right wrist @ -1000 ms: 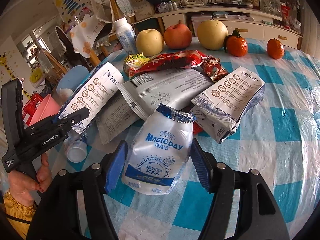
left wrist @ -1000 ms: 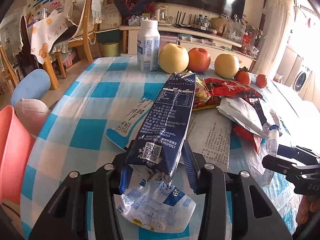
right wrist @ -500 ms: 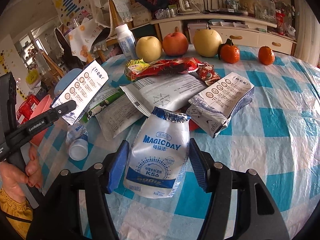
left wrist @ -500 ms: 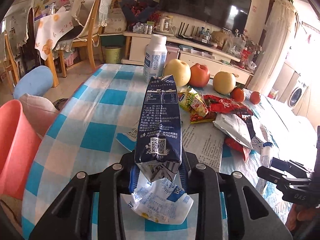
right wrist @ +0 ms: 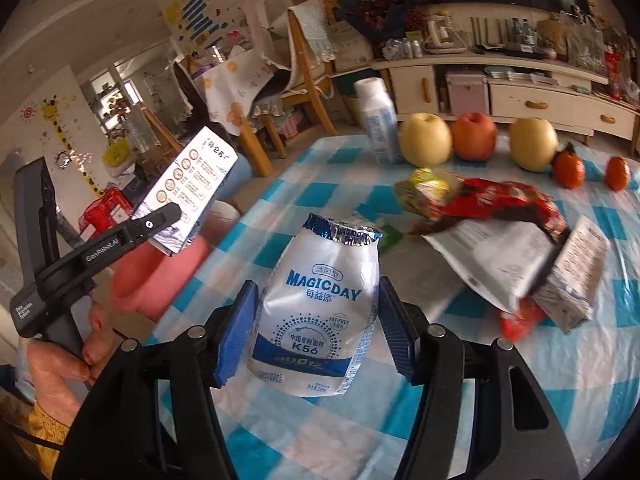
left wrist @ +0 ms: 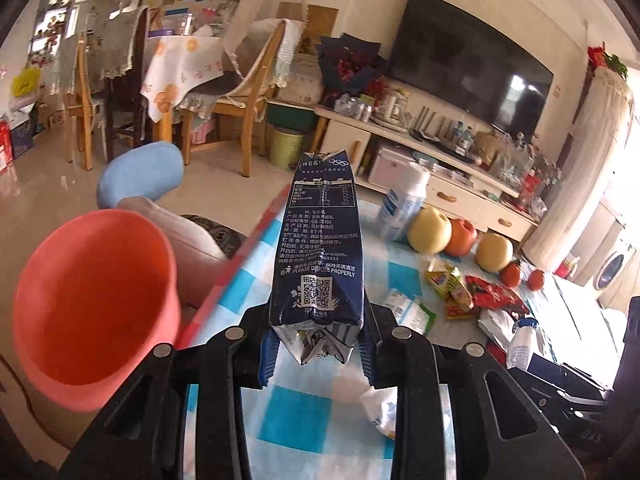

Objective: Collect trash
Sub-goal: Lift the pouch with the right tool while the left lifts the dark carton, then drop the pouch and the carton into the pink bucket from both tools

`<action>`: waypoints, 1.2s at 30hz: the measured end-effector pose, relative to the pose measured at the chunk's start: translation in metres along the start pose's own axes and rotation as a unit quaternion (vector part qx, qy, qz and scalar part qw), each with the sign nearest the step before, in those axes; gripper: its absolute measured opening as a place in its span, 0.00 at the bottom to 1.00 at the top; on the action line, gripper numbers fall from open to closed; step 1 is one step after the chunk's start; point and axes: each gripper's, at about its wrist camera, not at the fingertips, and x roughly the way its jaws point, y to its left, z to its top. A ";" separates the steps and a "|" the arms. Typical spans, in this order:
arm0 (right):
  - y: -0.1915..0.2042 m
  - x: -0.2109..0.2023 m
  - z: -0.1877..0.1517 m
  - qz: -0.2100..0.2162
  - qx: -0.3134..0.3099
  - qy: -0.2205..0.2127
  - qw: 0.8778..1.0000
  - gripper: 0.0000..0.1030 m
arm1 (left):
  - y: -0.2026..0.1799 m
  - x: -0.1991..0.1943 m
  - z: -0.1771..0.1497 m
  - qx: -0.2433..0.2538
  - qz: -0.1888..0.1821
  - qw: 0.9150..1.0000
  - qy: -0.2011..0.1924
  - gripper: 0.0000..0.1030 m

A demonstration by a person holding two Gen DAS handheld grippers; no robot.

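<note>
My left gripper [left wrist: 316, 340] is shut on a dark blue milk carton [left wrist: 318, 248] and holds it in the air over the table's left edge, beside a pink bin [left wrist: 88, 304] on the floor. The carton's white side [right wrist: 188, 184] and the left gripper [right wrist: 160, 216] also show in the right wrist view. My right gripper [right wrist: 316, 340] is shut on a white MAGICDAY pouch [right wrist: 320, 312] and holds it above the blue checked tablecloth [right wrist: 480, 380]. Red snack wrappers [right wrist: 500, 204], a white paper bag [right wrist: 492, 256] and another carton [right wrist: 572, 276] lie on the table.
A white bottle [right wrist: 378, 120], apples and pears [right wrist: 472, 136] and oranges [right wrist: 568, 168] stand along the far edge. A small white bottle [left wrist: 520, 344] lies at the right. A blue stool [left wrist: 140, 172], wooden chairs [left wrist: 248, 120] and a TV cabinet [left wrist: 440, 172] stand beyond.
My left gripper has lifted the blue carton off the table and swung it left toward the pink bin. My right gripper has raised the pouch and moved it left.
</note>
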 end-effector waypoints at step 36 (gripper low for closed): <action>0.149 0.105 0.041 0.044 -0.085 -0.012 0.995 0.90 | 0.152 -0.015 0.015 -0.137 0.172 0.971 -0.090 0.86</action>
